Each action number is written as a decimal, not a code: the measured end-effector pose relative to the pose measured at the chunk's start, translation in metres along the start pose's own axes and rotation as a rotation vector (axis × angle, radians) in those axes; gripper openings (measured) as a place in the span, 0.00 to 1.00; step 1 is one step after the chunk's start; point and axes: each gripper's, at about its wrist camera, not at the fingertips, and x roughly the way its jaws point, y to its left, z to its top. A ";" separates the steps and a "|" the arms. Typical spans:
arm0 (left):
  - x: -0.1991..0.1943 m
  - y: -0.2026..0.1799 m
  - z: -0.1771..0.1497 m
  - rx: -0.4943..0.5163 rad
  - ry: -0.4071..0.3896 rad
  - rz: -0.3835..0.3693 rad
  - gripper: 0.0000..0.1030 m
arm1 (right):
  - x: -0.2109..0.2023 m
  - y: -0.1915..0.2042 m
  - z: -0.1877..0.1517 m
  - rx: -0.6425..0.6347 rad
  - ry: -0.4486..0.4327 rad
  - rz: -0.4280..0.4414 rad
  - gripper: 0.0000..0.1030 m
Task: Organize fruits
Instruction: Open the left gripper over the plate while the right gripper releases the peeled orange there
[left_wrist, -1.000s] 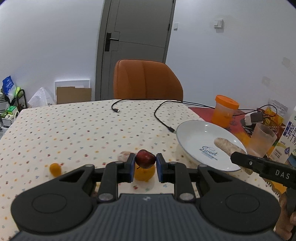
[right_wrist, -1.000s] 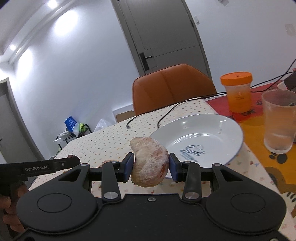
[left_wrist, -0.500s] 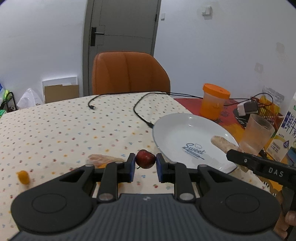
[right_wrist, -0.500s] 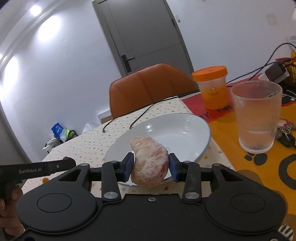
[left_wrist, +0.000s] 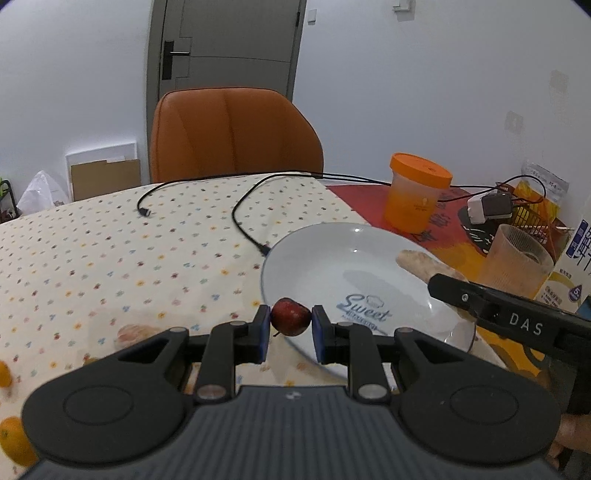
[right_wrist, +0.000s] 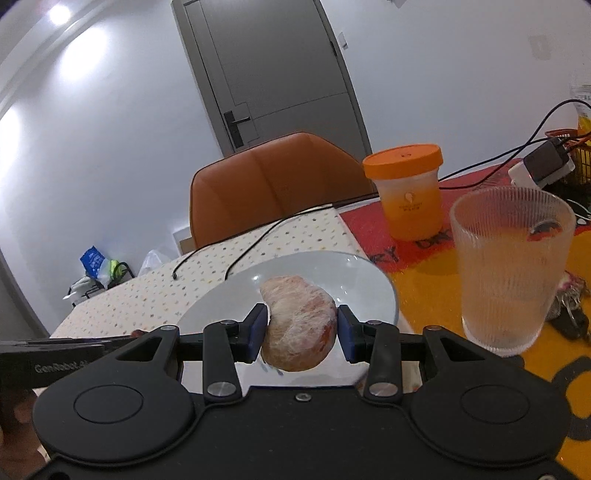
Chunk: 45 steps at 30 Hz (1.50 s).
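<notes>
You held both tongs above the white plate (left_wrist: 332, 266) for dropping: your left tongs (left_wrist: 288, 328) gripped a small red fruit (left_wrist: 291, 316) at its near edge, your right tongs (right_wrist: 301, 334) a peeled citrus segment (right_wrist: 299, 325).

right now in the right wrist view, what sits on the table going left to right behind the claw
white plate → orange-lidded jar → ribbed glass → keys, the last partly hidden behind the glass.
</notes>
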 end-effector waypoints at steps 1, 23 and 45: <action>0.003 -0.001 0.002 0.001 0.002 0.003 0.22 | 0.001 0.000 0.002 -0.001 -0.002 0.001 0.38; 0.015 -0.022 0.005 -0.020 0.007 -0.005 0.26 | -0.028 -0.010 -0.004 0.039 -0.031 -0.068 0.53; -0.078 0.031 -0.009 -0.147 -0.063 0.060 0.79 | -0.080 0.041 -0.004 -0.021 -0.032 -0.025 1.00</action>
